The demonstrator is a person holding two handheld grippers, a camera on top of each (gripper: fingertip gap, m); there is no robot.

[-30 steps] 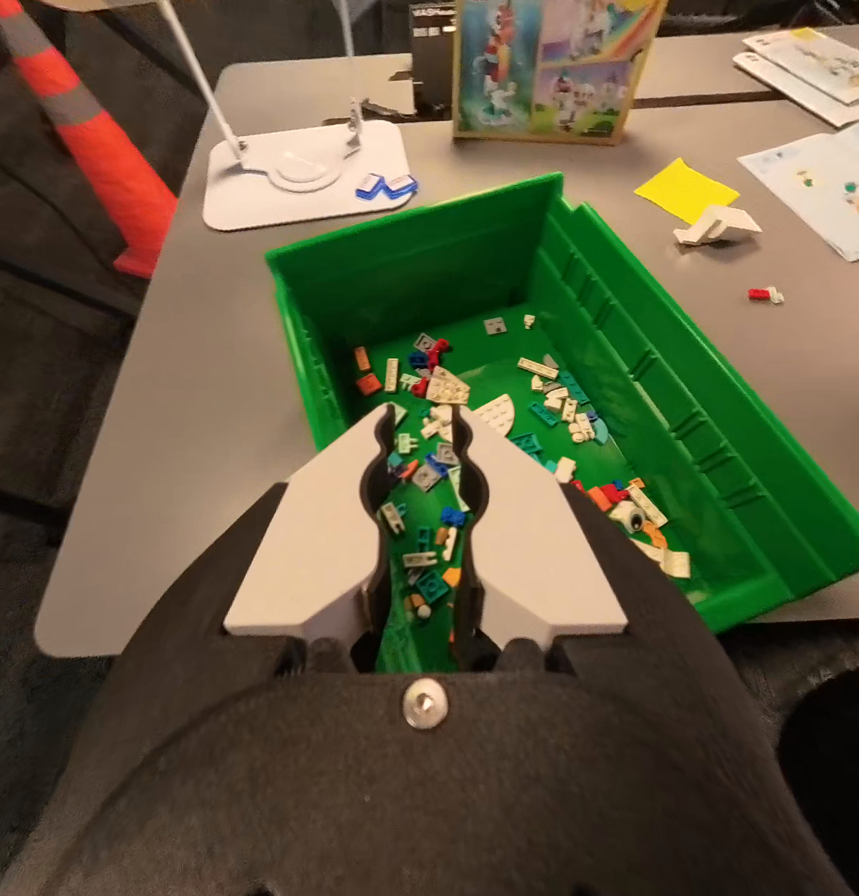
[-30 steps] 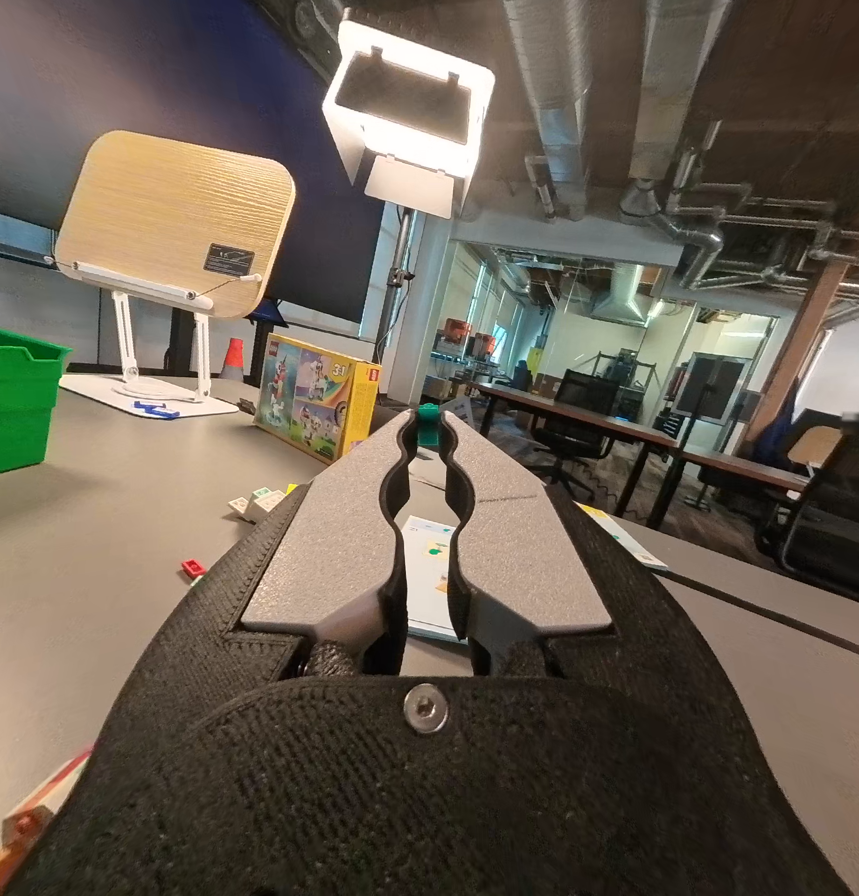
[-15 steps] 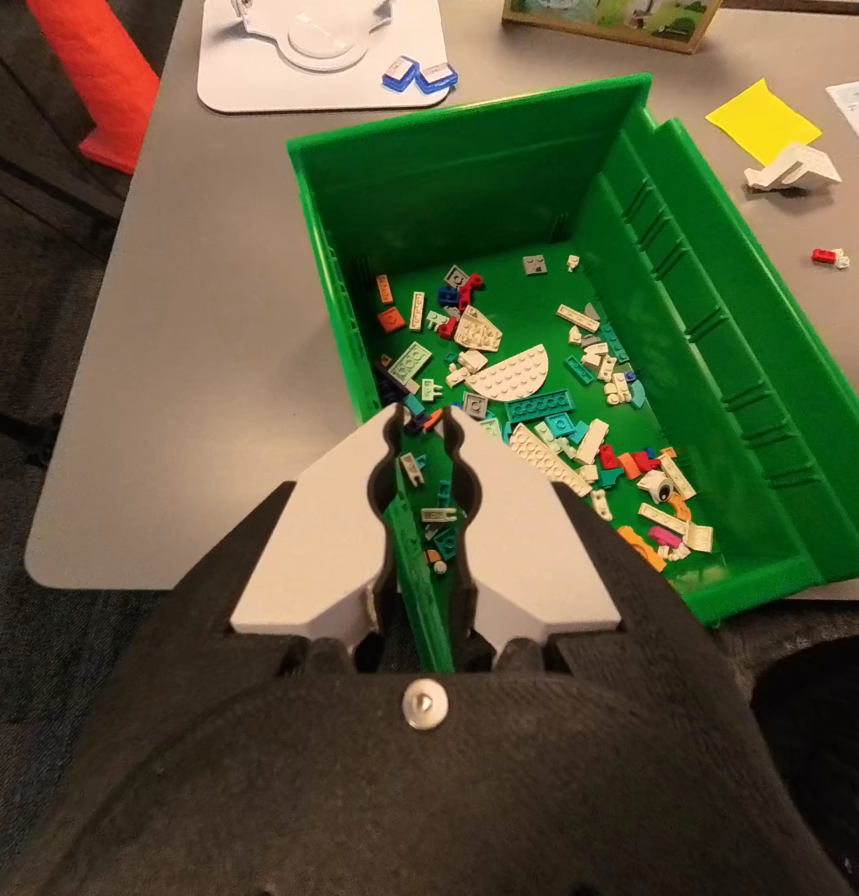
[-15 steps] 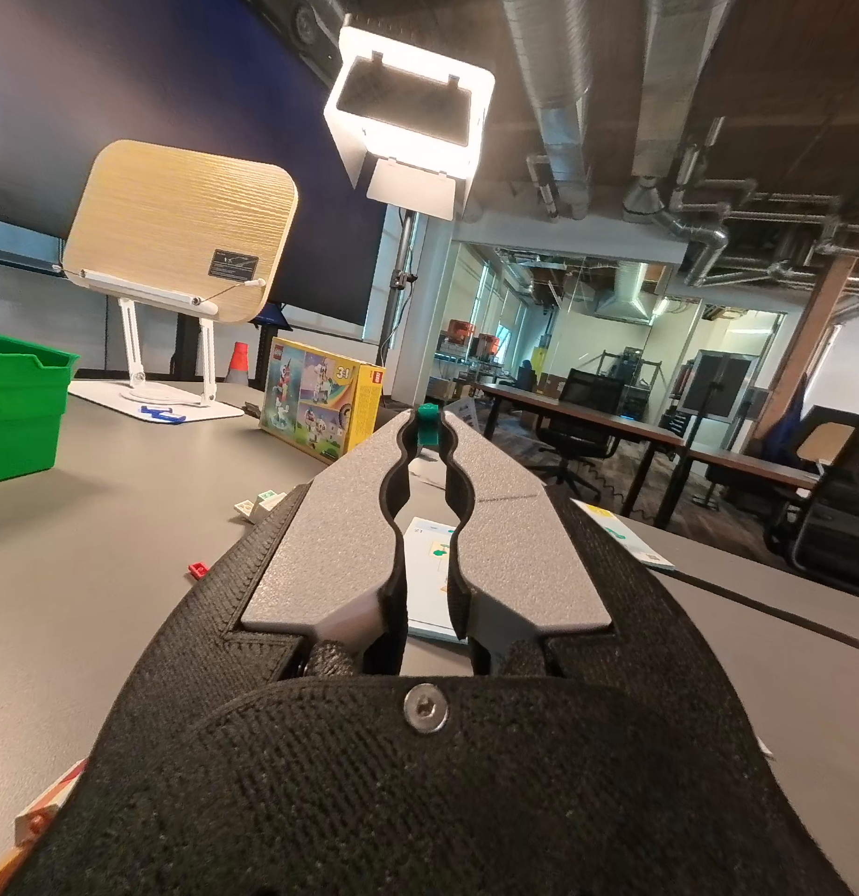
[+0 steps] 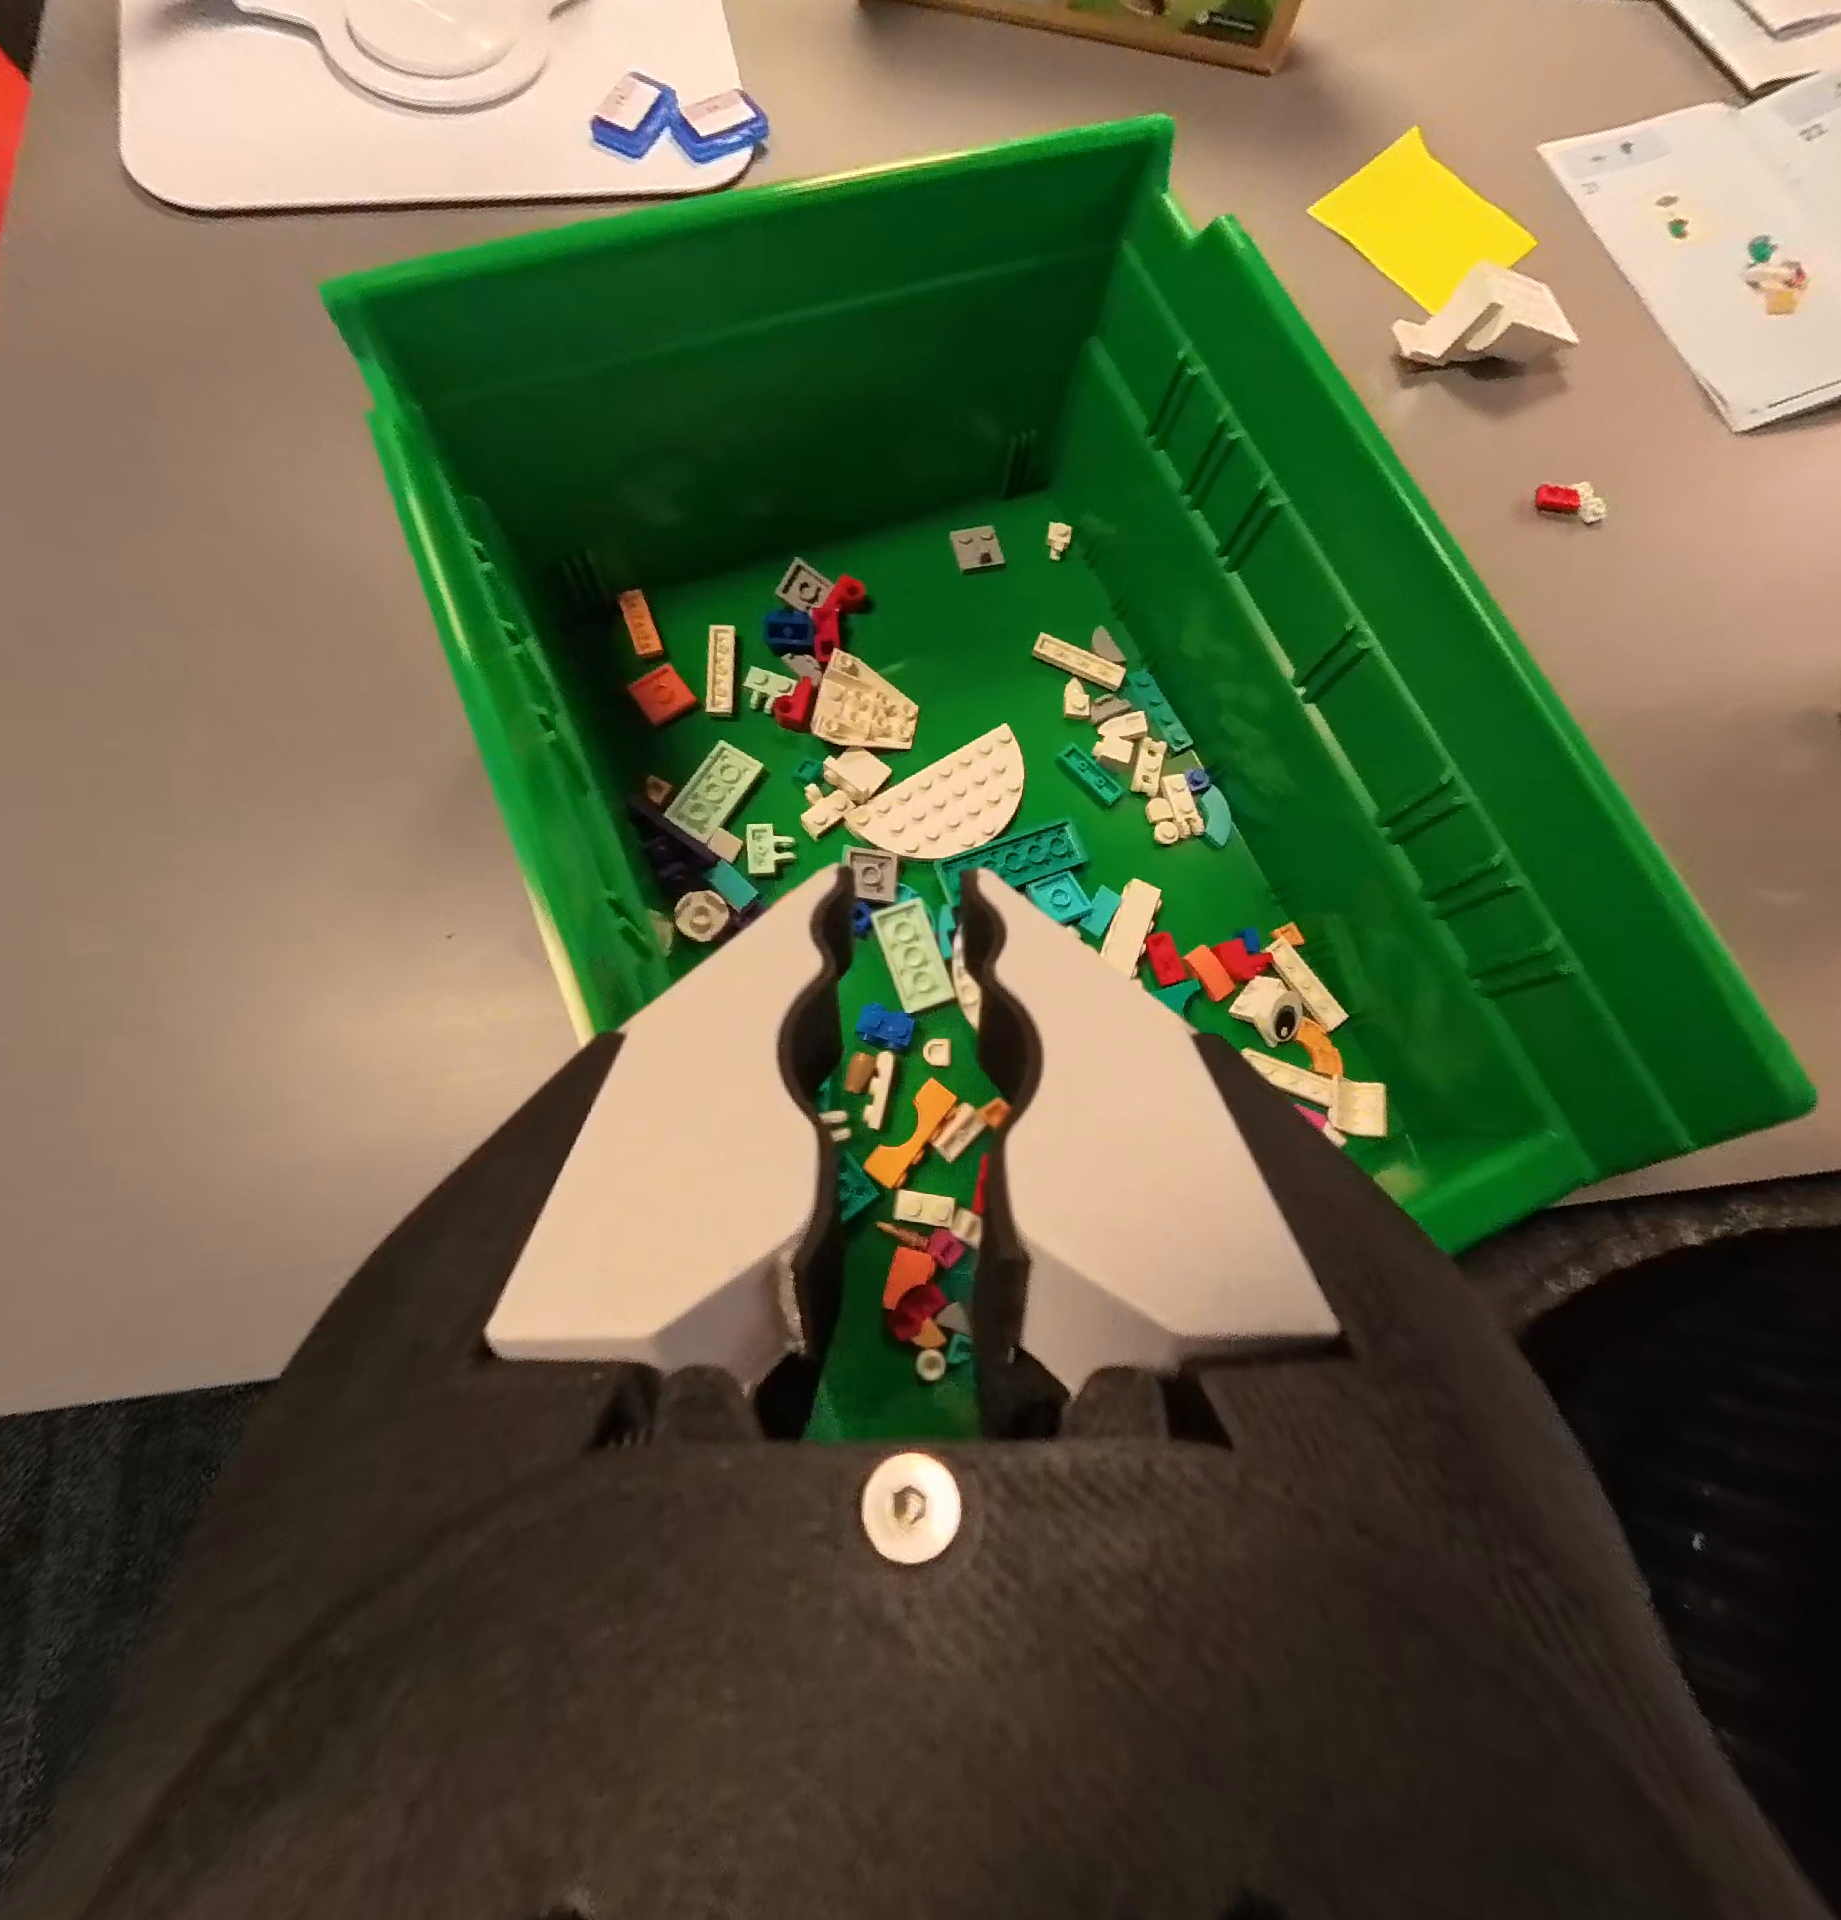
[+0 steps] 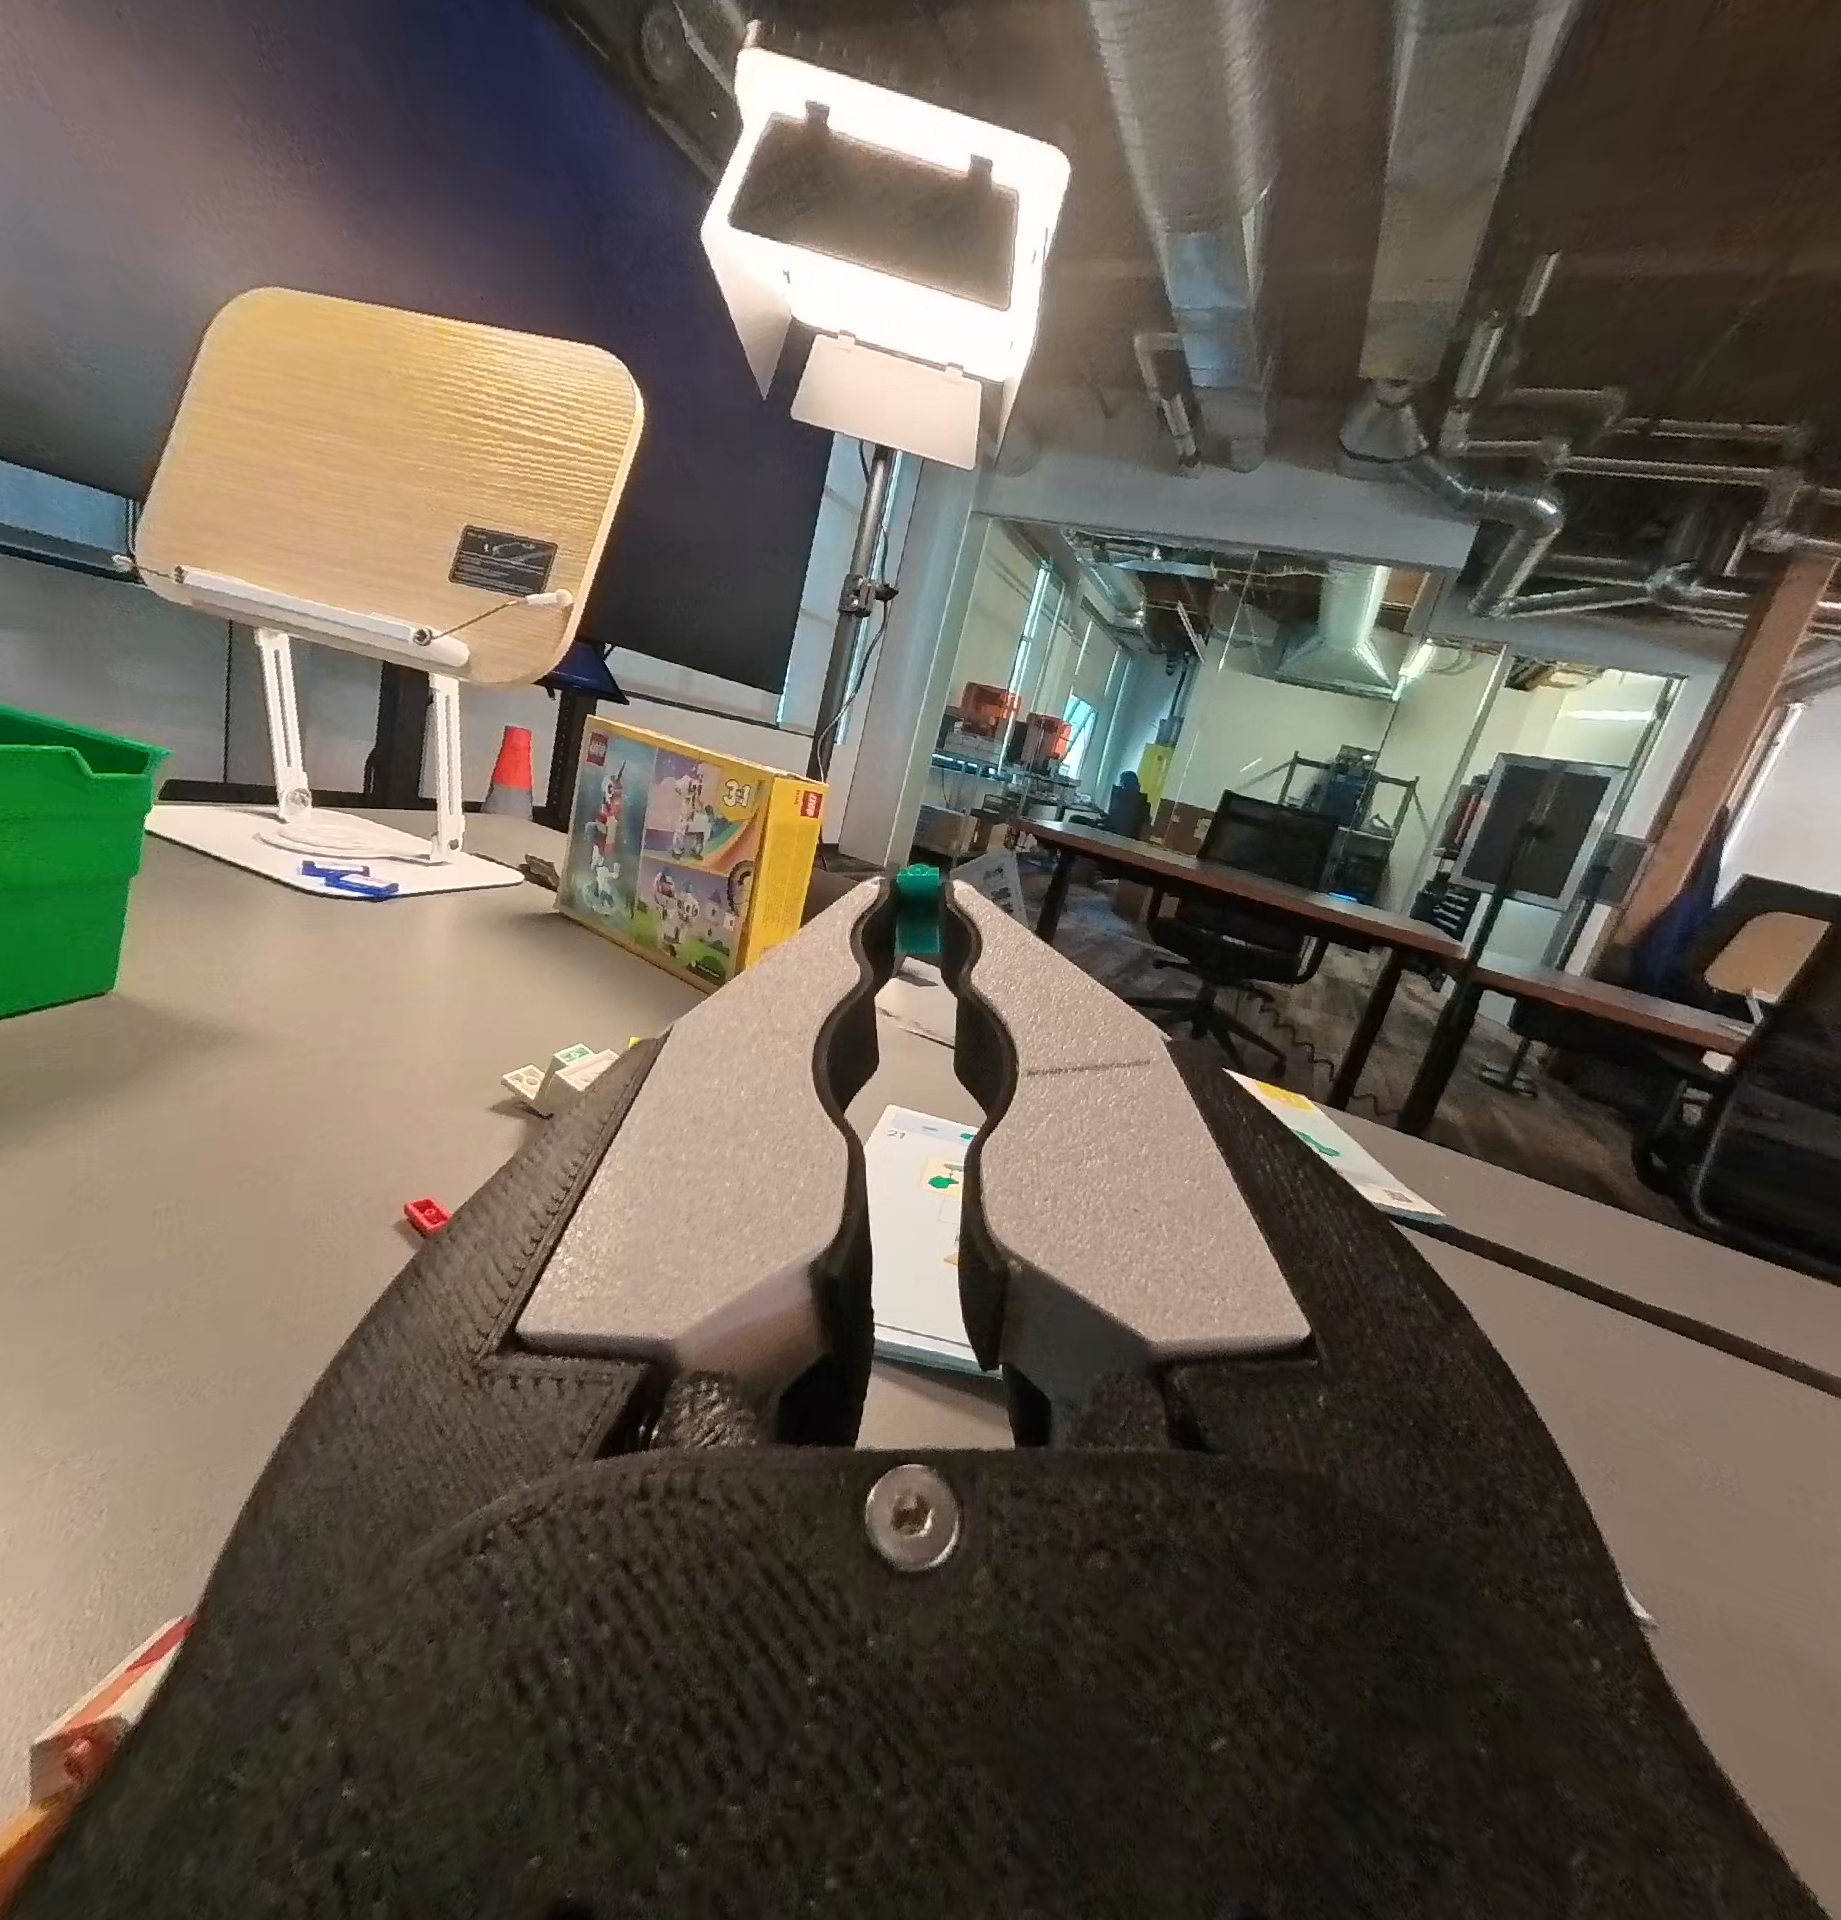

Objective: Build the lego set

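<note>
A green bin (image 5: 1342, 748) on the grey table holds several loose lego pieces, among them a white half-round plate (image 5: 942, 795) and a pale green plate (image 5: 914, 954). My left gripper (image 5: 903, 883) hovers above the bin's near half, jaws a little apart and empty. My right gripper (image 6: 916, 902) is shut on a small green lego piece (image 6: 916, 914) and holds it above the table, pointing toward the room. The bin's corner (image 6: 43, 852) shows at the left of the right wrist view.
A white lego sub-build (image 5: 1482, 322), a yellow paper (image 5: 1420, 223), a small red piece (image 5: 1565, 501) and an instruction booklet (image 5: 1747, 249) lie right of the bin. A white stand base (image 5: 376, 125) with blue pieces (image 5: 677, 120) lies behind it. The lego box (image 6: 687, 862) stands beyond. The white lego sub-build (image 5: 1482, 322) is closer to my right gripper, around 20 cm from its tips; the left tips are 35 cm off.
My left gripper has swung over the bin, from its left wall toward the pieces in its near middle, looking more steeply down. My right gripper keeps the green piece and has barely shifted.
</note>
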